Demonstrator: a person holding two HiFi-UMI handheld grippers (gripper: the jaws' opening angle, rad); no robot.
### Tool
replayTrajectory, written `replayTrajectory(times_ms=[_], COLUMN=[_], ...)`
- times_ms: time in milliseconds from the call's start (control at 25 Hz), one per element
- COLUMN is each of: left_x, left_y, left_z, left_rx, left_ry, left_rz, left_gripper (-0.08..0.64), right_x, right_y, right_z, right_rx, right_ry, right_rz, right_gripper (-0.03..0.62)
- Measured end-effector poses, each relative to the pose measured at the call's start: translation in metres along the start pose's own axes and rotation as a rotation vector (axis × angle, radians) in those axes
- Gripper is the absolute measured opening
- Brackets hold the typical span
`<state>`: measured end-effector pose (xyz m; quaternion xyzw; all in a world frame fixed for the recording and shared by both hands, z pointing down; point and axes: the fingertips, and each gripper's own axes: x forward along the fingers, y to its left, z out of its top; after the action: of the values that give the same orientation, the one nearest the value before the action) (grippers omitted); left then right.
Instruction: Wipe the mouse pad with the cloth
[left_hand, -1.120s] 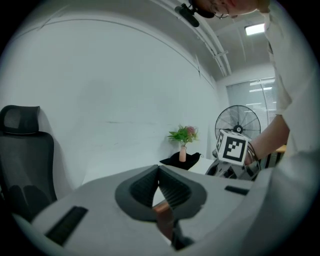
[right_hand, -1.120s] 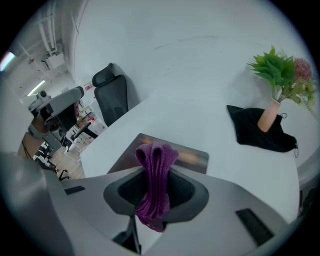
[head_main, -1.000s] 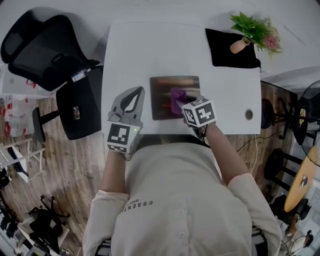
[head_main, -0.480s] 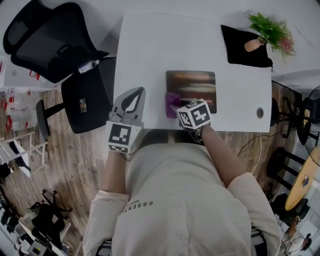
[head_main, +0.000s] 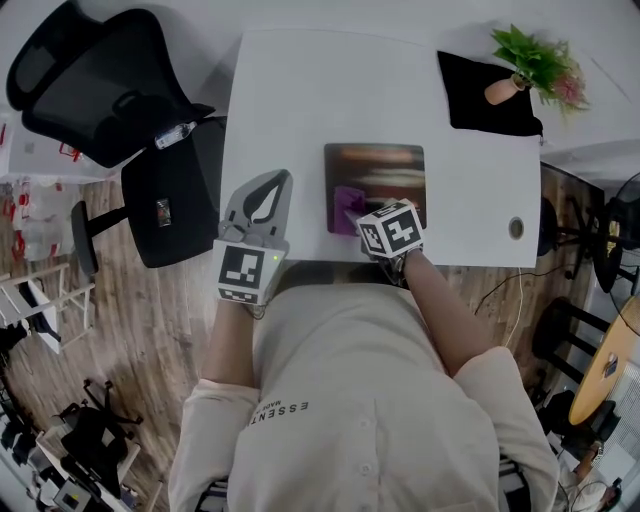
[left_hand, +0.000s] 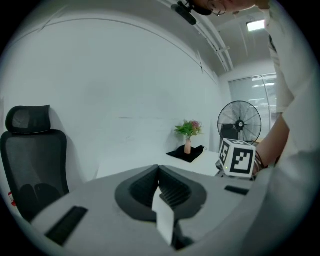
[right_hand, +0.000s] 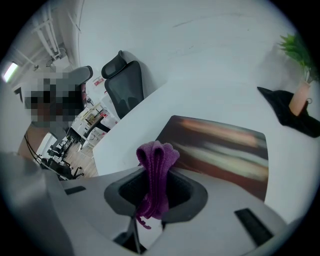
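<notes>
The dark mouse pad (head_main: 385, 172) lies on the white table (head_main: 300, 90), near its front edge. My right gripper (head_main: 358, 216) is shut on a purple cloth (head_main: 346, 204), which rests on the pad's near left part. In the right gripper view the folded cloth (right_hand: 157, 152) stands up between the jaws of the right gripper (right_hand: 155, 176), with the mouse pad (right_hand: 225, 150) stretching ahead. My left gripper (head_main: 274, 182) is shut and empty at the table's front edge, left of the pad. In its own view the left gripper (left_hand: 159, 172) has its jaws pressed together.
A black mat (head_main: 488, 98) with a potted plant (head_main: 535, 58) sits at the table's far right corner. A cable hole (head_main: 516, 229) is near the front right. A black office chair (head_main: 95, 85) stands left of the table. A fan (left_hand: 239, 125) stands beyond the table.
The right gripper has dragged the purple cloth from the pad's middle toward its near left part. The left gripper has stayed where it was.
</notes>
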<state>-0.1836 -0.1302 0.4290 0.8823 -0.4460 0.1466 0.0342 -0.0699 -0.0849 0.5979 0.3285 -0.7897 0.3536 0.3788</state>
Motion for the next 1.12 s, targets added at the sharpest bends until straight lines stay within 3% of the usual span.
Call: replayTrajectory(times_ms=[1120], left_x=[0.089], left_y=[-0.128], left_z=[0.04], left_rx=[-0.007], left_ry=[-0.008], left_rz=[-0.024], left_gripper=[0.002], right_x=[-0.092], right_y=[-0.143], right_z=[-0.077], right_rx=[0.065], right_ry=[0.009], right_rz=[-0.061], right_gripper=[0.1])
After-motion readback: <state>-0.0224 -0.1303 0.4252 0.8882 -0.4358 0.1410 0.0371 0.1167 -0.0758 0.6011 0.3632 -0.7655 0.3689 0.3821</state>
